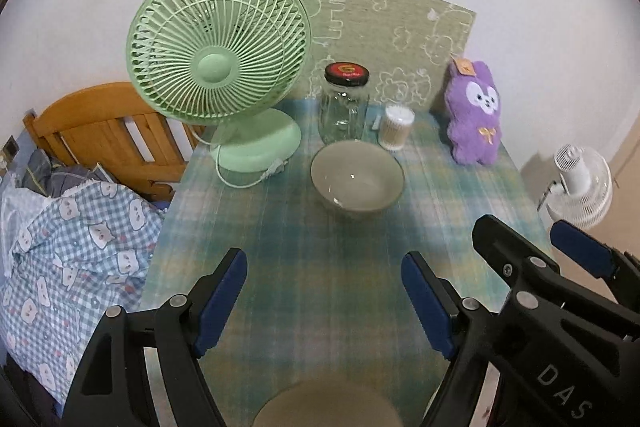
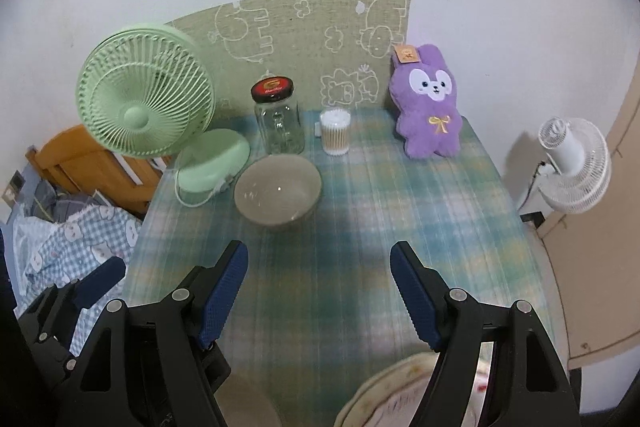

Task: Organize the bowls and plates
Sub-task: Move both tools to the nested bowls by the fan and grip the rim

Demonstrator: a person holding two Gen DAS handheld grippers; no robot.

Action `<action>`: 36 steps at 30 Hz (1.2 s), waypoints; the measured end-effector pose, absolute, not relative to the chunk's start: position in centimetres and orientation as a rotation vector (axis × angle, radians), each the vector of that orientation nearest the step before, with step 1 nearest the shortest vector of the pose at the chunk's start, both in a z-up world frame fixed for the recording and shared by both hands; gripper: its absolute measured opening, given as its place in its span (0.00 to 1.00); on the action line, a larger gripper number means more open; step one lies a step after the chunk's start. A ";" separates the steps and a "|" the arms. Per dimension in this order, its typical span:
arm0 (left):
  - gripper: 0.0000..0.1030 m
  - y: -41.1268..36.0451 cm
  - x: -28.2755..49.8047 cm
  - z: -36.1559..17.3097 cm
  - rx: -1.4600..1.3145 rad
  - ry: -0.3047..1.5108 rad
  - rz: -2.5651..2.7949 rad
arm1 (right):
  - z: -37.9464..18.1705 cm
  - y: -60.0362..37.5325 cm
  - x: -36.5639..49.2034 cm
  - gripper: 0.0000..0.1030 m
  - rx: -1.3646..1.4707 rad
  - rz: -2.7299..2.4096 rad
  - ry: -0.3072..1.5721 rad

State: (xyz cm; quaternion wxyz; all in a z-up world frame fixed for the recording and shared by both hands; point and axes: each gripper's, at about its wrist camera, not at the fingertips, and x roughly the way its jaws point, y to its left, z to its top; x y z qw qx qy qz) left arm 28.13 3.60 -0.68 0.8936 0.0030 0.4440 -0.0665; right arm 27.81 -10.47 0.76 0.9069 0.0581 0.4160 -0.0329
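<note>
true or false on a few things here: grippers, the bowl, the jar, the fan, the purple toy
1. Both the left gripper and the right gripper are open and hold nothing. True.
2. The grey bowl is upside down. False: it sits upright, its inside showing.
3. The glass jar has no lid. False: a red and black lid is on it.
4. The green fan stands left of the jar. True.
5. The purple plush lies inside the bowl. False: it stands at the table's far right, apart from the bowl.
</note>
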 end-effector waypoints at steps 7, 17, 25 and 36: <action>0.79 1.8 32.3 -1.5 0.012 0.899 -0.054 | -0.4 -11.8 33.5 0.74 0.090 -0.011 0.858; 0.78 1.0 37.5 -4.3 0.011 0.897 -0.010 | -3.6 -12.4 39.8 0.75 0.075 0.019 0.874; 0.76 1.0 41.0 -7.6 -0.013 0.940 -0.011 | -7.1 -12.2 44.2 0.75 0.069 0.025 0.912; 0.42 0.0 44.3 -12.2 0.050 1.013 -0.036 | -12.1 -12.3 47.3 0.71 0.099 0.047 0.979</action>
